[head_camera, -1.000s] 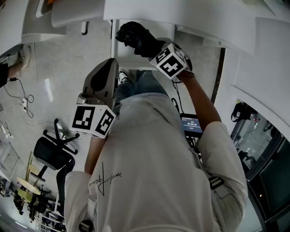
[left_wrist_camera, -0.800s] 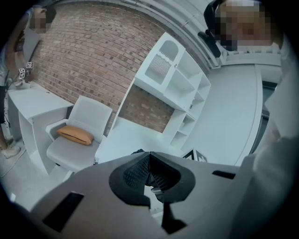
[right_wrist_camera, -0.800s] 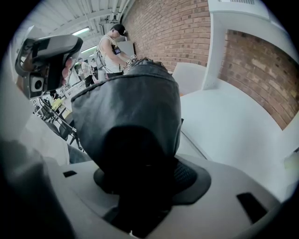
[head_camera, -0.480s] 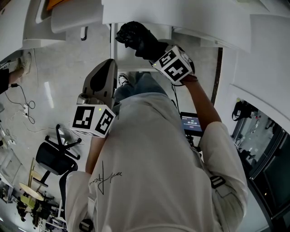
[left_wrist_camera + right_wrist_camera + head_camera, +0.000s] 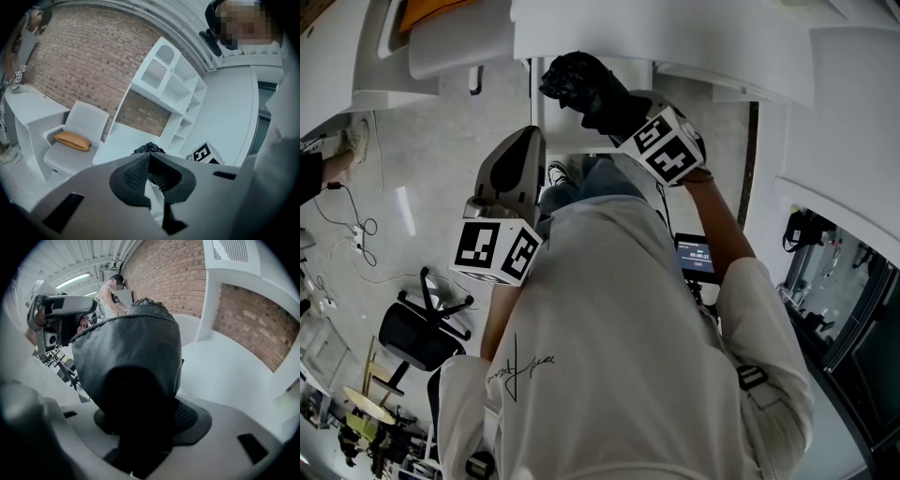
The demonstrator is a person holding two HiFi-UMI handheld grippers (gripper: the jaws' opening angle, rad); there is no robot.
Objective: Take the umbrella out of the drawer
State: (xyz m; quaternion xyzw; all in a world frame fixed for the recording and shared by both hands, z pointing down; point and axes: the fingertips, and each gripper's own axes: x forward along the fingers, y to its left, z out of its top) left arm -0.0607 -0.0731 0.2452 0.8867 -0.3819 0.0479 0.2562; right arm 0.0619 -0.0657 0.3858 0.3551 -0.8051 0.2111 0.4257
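Note:
A black folded umbrella [image 5: 579,82] is held up in front of the white desk [image 5: 694,42]. My right gripper [image 5: 617,111] is shut on it. In the right gripper view the umbrella [image 5: 133,357] fills the middle and sits clamped between the jaws of my right gripper [image 5: 140,420]. My left gripper [image 5: 523,142] hangs lower and to the left, shut with nothing in it. In the left gripper view my left gripper [image 5: 150,165] has its jaws together, and the umbrella [image 5: 148,148] shows just beyond their tips. No drawer shows in any view.
A black office chair [image 5: 414,330] and loose cables [image 5: 352,220] are on the floor at the left. A small screen device [image 5: 696,259] hangs by the person's right arm. A white armchair with an orange cushion [image 5: 72,139], white shelving [image 5: 171,86] and a distant person [image 5: 112,292] stand around.
My right gripper has shifted slightly with the umbrella still in it. My left gripper has stayed where it was.

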